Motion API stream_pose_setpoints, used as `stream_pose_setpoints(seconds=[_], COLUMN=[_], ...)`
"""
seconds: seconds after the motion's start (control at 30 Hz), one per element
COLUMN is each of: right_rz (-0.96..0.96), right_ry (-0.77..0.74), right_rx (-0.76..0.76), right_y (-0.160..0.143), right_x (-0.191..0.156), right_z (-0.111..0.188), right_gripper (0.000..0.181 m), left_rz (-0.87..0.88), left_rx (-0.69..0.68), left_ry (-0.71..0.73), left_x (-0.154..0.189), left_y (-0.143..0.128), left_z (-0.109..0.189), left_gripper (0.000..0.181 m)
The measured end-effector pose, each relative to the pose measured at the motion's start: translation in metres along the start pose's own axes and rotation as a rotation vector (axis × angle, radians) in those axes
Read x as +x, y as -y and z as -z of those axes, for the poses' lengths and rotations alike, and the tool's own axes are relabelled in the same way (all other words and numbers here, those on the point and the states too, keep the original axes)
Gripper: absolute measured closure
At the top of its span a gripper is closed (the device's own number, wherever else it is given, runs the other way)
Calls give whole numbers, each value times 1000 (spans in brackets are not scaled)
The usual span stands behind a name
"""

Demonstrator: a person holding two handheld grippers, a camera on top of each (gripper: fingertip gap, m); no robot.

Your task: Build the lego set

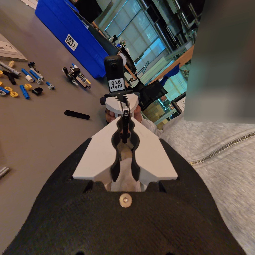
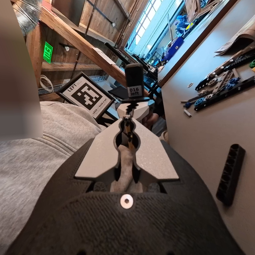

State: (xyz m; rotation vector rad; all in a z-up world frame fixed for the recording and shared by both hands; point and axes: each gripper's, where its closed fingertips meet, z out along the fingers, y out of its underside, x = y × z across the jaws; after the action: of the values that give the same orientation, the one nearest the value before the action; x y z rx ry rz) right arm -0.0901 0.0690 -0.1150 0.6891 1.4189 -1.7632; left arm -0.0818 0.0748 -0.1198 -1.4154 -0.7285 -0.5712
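In the left wrist view, my left gripper (image 1: 124, 119) is shut on a slim black lego piece (image 1: 125, 129) that runs along between the pads. My right gripper (image 1: 122, 106) faces it tip to tip, held up off the table, with a small white-grey part at its tips. In the right wrist view, my right gripper (image 2: 127, 119) is shut on a thin tan lego piece (image 2: 130, 143) with a small black part on it. My left gripper (image 2: 131, 110) meets it head on. Where the two pieces touch is hidden by the fingers.
A loose black beam (image 1: 76, 114) lies on the grey table (image 1: 41, 131), also in the right wrist view (image 2: 230, 175). Loose blue, yellow and black parts (image 1: 27, 81), a small sub-assembly (image 1: 76, 77), a booklet (image 1: 9, 51) and a blue bin (image 1: 71, 34) lie beyond. A beam-and-gear build (image 2: 220, 91) sits further along the table. My left and right fingertips are right by each other. Both grippers' tips are roughly 15 cm from the beam-and-gear build (image 2: 220, 91).
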Motion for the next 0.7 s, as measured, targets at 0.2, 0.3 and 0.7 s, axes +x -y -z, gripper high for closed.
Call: stream_pose_setpoints(seconds=[0.2, 0.3, 0.7], right_rz=[0, 1, 434], right_ry=[-9, -11, -703], right_rx=[11, 13, -63], right_y=[2, 2, 36], right_x=[1, 2, 38], right_z=[2, 2, 65], right_gripper=[177, 177, 165], left_rz=[52, 62, 84], left_rx=[48, 48, 92], left_ry=[-18, -24, 101], left_x=[-2, -2, -32], left_y=[3, 3, 12], left_z=[0, -1, 14], left_gripper=[176, 176, 176])
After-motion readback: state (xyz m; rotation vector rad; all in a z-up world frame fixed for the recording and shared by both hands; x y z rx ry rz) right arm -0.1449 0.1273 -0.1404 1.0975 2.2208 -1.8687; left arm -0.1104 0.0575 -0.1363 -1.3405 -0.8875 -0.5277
